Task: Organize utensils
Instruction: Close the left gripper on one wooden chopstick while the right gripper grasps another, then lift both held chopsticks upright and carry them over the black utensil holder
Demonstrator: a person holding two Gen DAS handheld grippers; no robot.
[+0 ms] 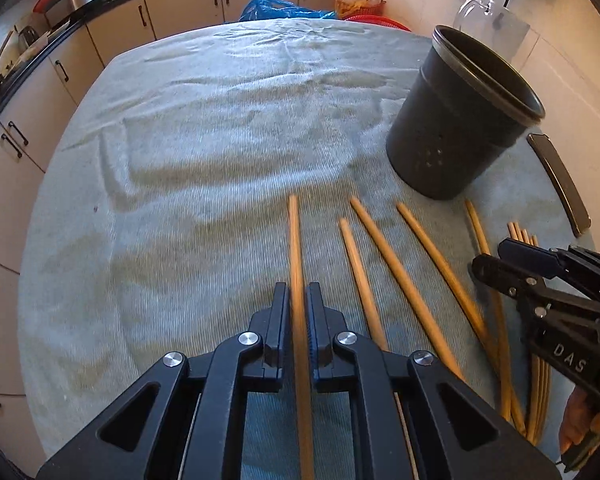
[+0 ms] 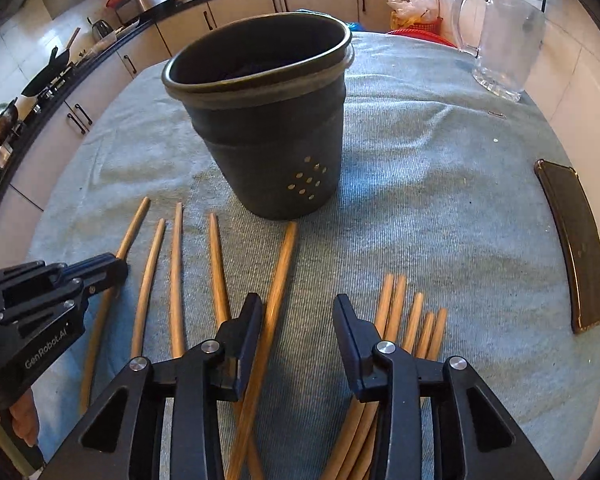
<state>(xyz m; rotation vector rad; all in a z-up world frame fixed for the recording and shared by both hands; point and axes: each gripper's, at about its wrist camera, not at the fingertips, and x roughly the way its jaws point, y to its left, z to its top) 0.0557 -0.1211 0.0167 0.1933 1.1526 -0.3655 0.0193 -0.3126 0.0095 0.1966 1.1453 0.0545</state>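
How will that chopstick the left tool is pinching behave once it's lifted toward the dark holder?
The chopstick looks like a straight wooden stick, so probably stiff and light. The left tool is shut on it with much of its length sticking out ahead, so it may pivot or droop. It looks round, so it would likely roll on the cloth if dropped.

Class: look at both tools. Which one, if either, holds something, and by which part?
The left tool grips one chopstick partway along its shaft. The right tool is open around another chopstick, not clamping it.
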